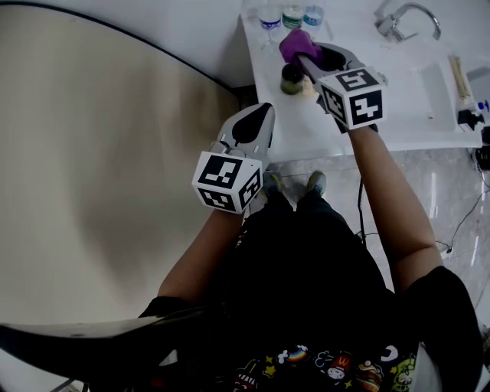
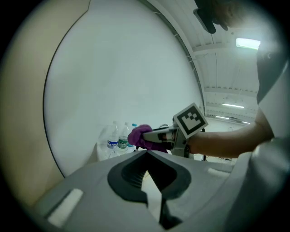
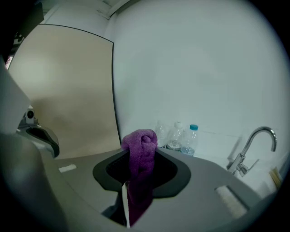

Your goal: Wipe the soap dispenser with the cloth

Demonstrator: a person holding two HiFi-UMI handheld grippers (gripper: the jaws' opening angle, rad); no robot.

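Observation:
My right gripper [image 1: 305,58] is shut on a purple cloth [image 1: 294,44], held over the back left of the white counter [image 1: 306,134]. Just beneath the cloth stands a dark, round-topped soap dispenser [image 1: 290,79]; whether the cloth touches it I cannot tell. In the right gripper view the cloth [image 3: 141,156] bunches above the jaws and hangs between them, and the dispenser is hidden. My left gripper [image 1: 258,116] is shut with nothing in it, off the counter's left edge. The left gripper view shows its closed tips [image 2: 147,153] and, beyond them, the cloth [image 2: 140,136].
Three water bottles [image 1: 291,15] stand against the back wall behind the dispenser. A chrome faucet [image 1: 400,21] and a sink lie to the right. Small items sit at the counter's far right edge [image 1: 468,115]. A beige curved wall fills the left.

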